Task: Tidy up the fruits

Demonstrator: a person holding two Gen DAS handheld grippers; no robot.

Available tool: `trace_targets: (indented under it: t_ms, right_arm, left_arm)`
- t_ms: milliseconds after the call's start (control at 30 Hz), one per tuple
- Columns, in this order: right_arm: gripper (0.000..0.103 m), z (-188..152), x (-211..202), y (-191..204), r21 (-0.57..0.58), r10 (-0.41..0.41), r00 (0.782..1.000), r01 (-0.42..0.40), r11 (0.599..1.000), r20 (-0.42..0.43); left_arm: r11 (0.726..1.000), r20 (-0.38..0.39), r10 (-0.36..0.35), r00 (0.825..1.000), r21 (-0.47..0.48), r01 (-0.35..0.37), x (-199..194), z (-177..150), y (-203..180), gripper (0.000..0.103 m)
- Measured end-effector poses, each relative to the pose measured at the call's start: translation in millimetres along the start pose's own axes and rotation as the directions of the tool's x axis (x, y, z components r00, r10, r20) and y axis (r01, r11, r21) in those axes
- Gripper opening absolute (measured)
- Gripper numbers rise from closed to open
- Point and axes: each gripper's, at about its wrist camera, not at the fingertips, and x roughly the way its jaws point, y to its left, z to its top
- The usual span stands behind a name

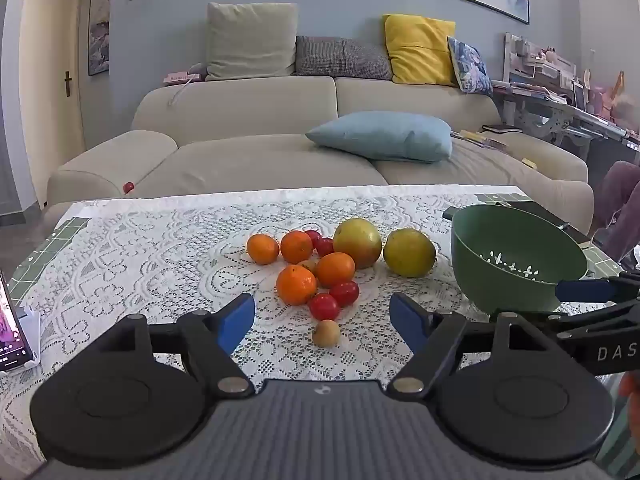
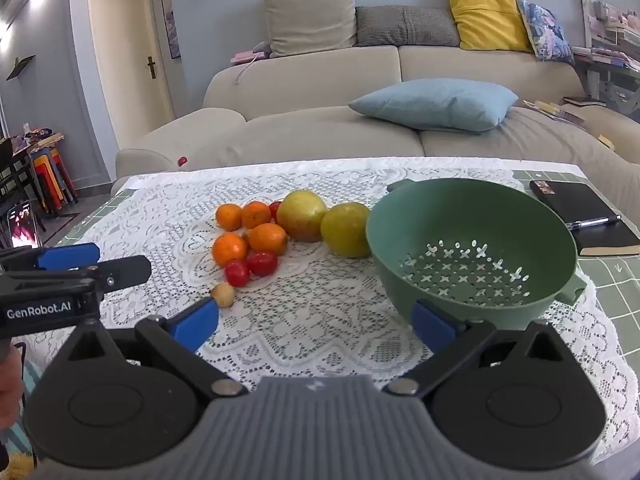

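Left gripper (image 1: 322,316), black-armed with blue pads, stands wide open and grips nothing; between its spread fingers, lying free on the white lace tablecloth (image 1: 160,248), shows a small tan round fruit (image 1: 326,333). Right gripper (image 2: 316,318), of the same make, is likewise spread to its full width and empty — its right-hand pad sits just beside the near wall of the green plastic colander (image 2: 472,216), though contact cannot be judged. The colander, perforated with cross-shaped holes, holds no fruit. The fruit lies in one loose cluster left of the colander: beyond the tan fruit, two red cherry tomatoes (image 1: 334,300) touching each other; next, four orange mandarins (image 1: 296,284), with further small red tomatoes (image 1: 320,242) among the far ones; behind them, a large yellow-green apple (image 1: 357,242) and, just beside it, a yellow-green citrus fruit (image 1: 409,253) — the latter nearest the colander's wall. A black notebook (image 2: 580,216) with a pen on it rests on the green gridded mat (image 2: 612,280) right of the colander. A lit phone (image 1: 10,328) stands at the table's left edge. Beyond the table, a beige sofa (image 1: 256,120) bears a pale blue cushion (image 1: 384,136).
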Motion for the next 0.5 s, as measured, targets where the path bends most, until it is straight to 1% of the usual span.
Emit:
trace_targets:
  t_ms: [167, 300, 333, 500]
  right_arm:
    - [0.099, 1, -2, -1, 0.002, -0.003, 1.000, 0.003, 1.000, 0.001]
    - [0.099, 0, -4, 7, 0.002, 0.002, 1.000, -0.002, 1.000, -0.004]
    - [0.099, -1, -3, 8, 0.002, 0.004, 1.000, -0.004, 1.000, -0.005]
    - [0.099, -1, 0, 5, 0.000, 0.010, 1.000, -0.010, 1.000, -0.010]
  left_arm:
    - [1.000, 0.004, 0.001, 1.000, 0.008, -0.001, 0, 0, -3, 0.090]
    - [1.000, 0.005, 0.002, 1.000, 0.016, -0.002, 1, -1, -11, 0.090]
    - [1.000, 0.001, -0.002, 1.000, -0.006, 0.002, -2, -3, -2, 0.090]
    - [1.000, -0.002, 0.000, 1.000, -0.005, 0.000, -2, -2, -1, 0.090]
